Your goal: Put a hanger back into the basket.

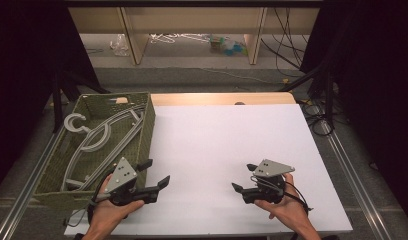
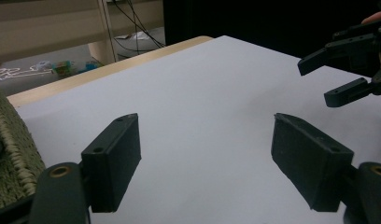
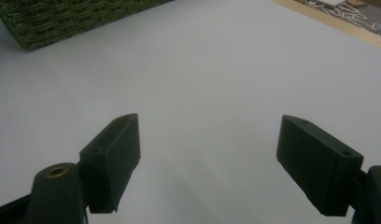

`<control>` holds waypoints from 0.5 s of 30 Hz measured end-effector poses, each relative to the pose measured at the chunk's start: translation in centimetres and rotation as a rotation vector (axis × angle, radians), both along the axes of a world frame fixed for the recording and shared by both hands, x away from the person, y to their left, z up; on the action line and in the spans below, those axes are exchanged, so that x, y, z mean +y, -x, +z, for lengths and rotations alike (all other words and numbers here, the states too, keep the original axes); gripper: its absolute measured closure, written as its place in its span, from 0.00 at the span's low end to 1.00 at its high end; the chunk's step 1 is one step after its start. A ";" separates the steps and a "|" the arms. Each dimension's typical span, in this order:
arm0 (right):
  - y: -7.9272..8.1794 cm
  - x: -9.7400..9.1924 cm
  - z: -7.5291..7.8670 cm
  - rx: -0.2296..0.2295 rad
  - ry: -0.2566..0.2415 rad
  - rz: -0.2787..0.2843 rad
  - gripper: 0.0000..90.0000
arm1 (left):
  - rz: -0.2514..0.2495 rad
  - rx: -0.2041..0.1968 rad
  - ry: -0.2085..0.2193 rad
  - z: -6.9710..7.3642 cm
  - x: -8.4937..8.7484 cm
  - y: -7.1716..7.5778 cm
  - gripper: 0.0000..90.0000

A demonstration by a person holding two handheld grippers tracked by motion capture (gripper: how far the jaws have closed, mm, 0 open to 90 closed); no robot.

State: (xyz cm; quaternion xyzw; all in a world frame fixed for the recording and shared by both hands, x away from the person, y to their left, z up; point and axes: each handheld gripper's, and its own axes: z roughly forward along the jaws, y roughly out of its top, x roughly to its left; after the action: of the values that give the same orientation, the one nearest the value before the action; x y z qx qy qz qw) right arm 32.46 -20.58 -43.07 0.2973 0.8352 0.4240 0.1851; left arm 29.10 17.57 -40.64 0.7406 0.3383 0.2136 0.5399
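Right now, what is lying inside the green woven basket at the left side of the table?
Inside the green woven basket lie grey clothes hangers, overlapping, so their number is unclear. The near wall and the left gripper cover the basket's near end.

The grey hangers [image 1: 99, 142] lie stacked flat in the woven green basket [image 1: 148, 125], the landmark here. Their long curved arms run lengthwise along the basket, from its near end up toward the far end. One hook [image 1: 74, 122] curls open against the basket's far left wall. The lot sits inside the rim, slightly overlapped, the near ends tucked into the basket's near corner.
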 end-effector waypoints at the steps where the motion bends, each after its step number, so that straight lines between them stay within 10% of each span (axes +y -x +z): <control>1: 0.1 0.0 0.0 0.006 -0.004 0.002 0.24 | -0.002 0.010 0.013 -0.1 -0.1 0.1 0.26; 15: 1.4 -0.2 -0.1 -0.001 -0.012 0.002 0.23 | -0.048 0.001 -0.030 -1.1 -1.4 1.4 0.25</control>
State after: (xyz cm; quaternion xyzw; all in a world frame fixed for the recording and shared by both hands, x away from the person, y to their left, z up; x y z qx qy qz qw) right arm 31.07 -20.81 -43.16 0.2972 0.8329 0.4295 0.1832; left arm 27.74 16.21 -41.73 0.7567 0.3174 0.2049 0.5336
